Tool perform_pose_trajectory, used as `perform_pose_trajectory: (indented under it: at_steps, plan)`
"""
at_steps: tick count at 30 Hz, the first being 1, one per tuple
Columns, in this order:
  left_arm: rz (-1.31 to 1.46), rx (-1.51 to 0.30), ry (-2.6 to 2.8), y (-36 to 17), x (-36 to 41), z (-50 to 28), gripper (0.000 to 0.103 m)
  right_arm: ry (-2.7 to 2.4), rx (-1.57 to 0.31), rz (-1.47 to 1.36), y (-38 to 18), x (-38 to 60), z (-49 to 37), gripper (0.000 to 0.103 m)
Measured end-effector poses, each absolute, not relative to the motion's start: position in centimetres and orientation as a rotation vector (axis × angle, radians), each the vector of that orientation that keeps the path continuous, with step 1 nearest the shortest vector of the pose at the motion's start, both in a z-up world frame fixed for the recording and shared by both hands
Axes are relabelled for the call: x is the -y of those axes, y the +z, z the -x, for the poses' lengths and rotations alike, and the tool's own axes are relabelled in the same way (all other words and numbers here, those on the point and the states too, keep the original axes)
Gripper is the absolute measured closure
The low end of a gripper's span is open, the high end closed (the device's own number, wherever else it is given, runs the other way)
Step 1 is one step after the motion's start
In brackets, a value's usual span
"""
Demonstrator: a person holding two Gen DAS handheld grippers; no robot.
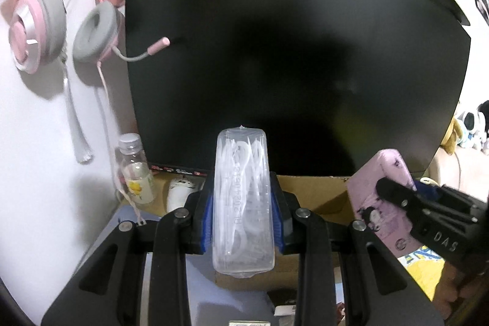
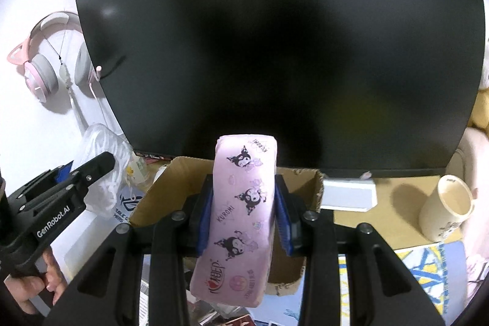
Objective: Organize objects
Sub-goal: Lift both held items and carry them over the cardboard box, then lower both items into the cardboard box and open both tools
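- Clear plastic case [image 1: 243, 200] of white floss picks sits clamped between the left gripper [image 1: 243, 220] fingers, long axis running forward along them, raised in front of the dark monitor [image 1: 293, 51].
- Pink Kuromi pouch [image 2: 241, 222] is pinched the same way by the right gripper [image 2: 244, 222], just right of the case.
- Open cardboard box [image 2: 159, 191] lies directly below and ahead of both; the right gripper looks nearer its middle.
- Room is tight: monitor behind, bottle [image 1: 136, 170] left, cup [image 2: 446, 206] right.

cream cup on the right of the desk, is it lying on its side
No, the cream cup stands upright on the desk, its open mouth facing up.
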State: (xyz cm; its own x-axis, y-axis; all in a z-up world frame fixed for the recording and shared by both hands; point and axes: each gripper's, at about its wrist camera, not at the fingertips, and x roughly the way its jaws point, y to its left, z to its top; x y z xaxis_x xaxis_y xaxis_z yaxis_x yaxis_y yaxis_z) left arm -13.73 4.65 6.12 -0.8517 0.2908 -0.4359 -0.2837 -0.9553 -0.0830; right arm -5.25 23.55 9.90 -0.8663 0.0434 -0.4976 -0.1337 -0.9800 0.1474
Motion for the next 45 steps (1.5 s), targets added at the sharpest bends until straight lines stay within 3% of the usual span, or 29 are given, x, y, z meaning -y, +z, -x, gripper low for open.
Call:
perform_pose_trajectory:
  at_steps: [14, 33, 45]
  plan:
    - [0.691, 0.101, 2.662, 4.2, -6.3, 16.2, 0.074, 2.963, -0.267, 0.725, 9.7, -23.8, 6.6, 0.064]
    - [0.776, 0.014, 2.674, 1.5, -6.6, 18.2, 0.074, 2.89, -0.195, 0.876, 6.1, -22.6, 10.3, 0.063]
    - [0.901, -0.071, 2.687, 0.0, -7.6, 19.2, 0.073, 2.832, -0.251, 1.006, 4.2, -22.8, 12.4, 0.062]
